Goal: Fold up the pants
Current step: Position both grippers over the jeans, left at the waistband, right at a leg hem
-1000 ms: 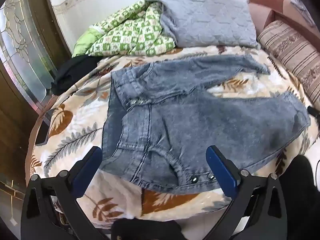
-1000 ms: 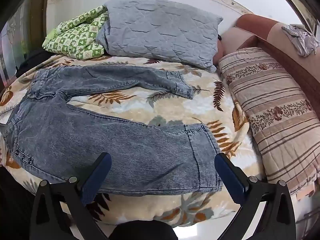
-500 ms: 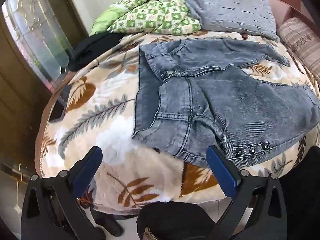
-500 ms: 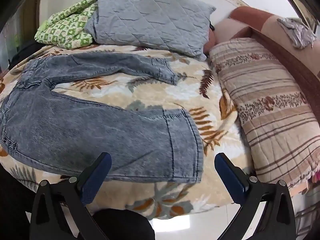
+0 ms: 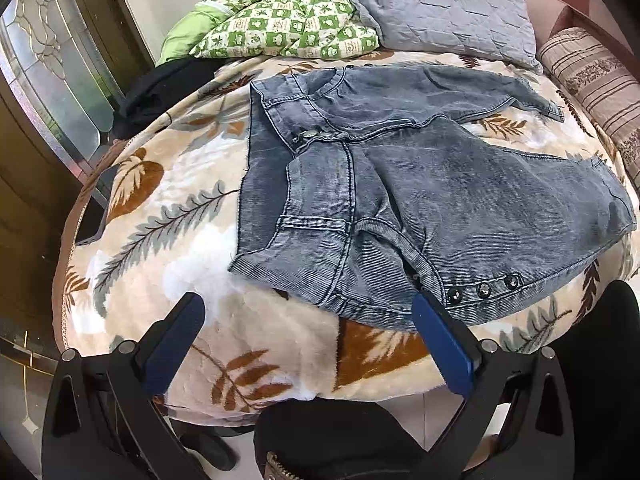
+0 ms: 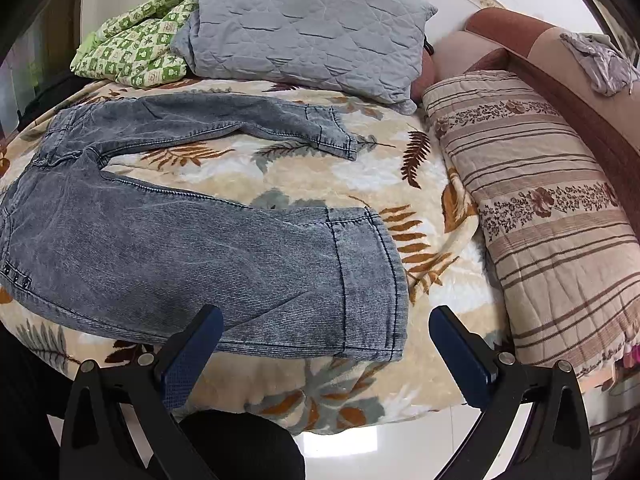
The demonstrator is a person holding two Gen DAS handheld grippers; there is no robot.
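Observation:
Grey-blue denim pants (image 5: 420, 184) lie spread on a bed with a leaf-print blanket (image 5: 168, 232), waistband to the left, both legs running right. In the right wrist view the pants (image 6: 192, 248) show the near leg's hem (image 6: 372, 280) and the far leg's hem (image 6: 336, 136). My left gripper (image 5: 308, 304) is open and empty, just short of the waistband's near corner. My right gripper (image 6: 324, 316) is open and empty, just short of the near leg's hem.
A grey quilted pillow (image 6: 304, 28) and a green checked quilt (image 5: 280, 20) lie at the back of the bed. A striped bolster (image 6: 540, 208) lies along the right side by a brown headboard (image 6: 560, 60). Dark cloth (image 5: 160, 88) lies at the left, by a glass door (image 5: 52, 80).
Both grippers have drawn back toward the bed's near edge. The left view has shifted left, past the waistband; the right view has shifted right, to the near hem. The pants have not moved.

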